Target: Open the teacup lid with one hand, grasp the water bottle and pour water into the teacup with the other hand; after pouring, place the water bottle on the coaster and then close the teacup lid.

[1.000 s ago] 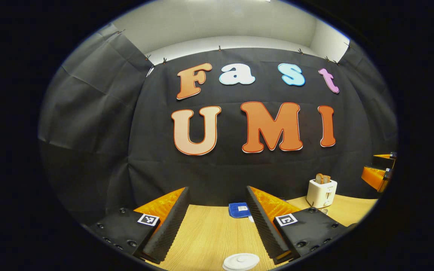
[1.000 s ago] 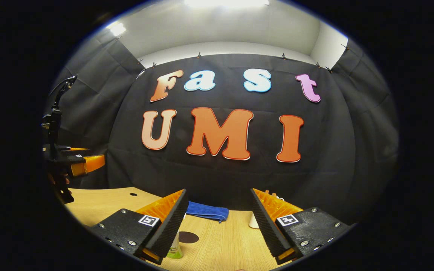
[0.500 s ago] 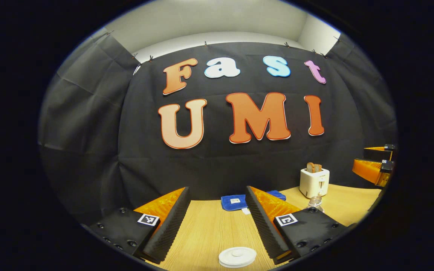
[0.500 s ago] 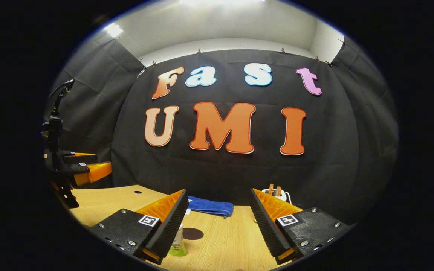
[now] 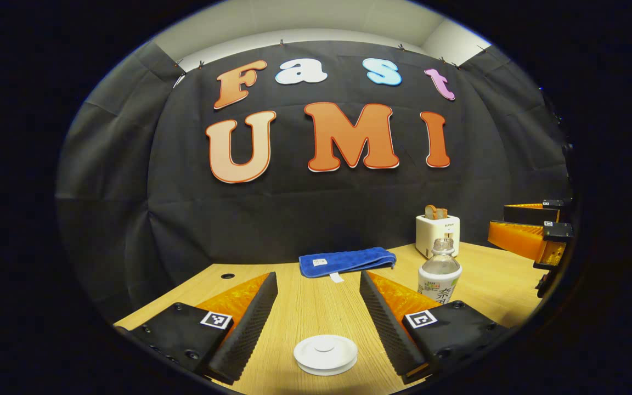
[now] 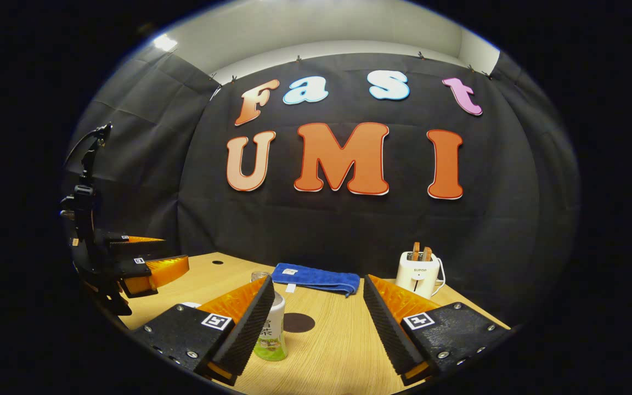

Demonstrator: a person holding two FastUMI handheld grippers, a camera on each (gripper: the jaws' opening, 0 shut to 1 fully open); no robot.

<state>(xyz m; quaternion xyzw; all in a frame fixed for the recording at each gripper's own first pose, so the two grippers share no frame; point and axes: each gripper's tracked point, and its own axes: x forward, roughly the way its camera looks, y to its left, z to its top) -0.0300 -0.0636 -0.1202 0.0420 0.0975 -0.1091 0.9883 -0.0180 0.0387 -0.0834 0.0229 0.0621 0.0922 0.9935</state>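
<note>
A white round teacup lid lies low between the fingers of my left gripper, which is open with nothing touching it. A clear water bottle with a green label stands just to the right, beyond the right finger. My right gripper is open too. The water bottle stands half hidden behind its left finger, and a dark round coaster lies on the table just past it. Each view catches the other gripper at its edge: the right gripper and the left gripper.
A folded blue cloth lies at the back of the wooden table, by the black wall. A white toaster with bread slices stands at the back right. A small hole marks the table's far left.
Both views have tipped down toward the table. The lid has come further up between my left fingers, and the bottle and coaster show more fully. Both grippers stay open.
</note>
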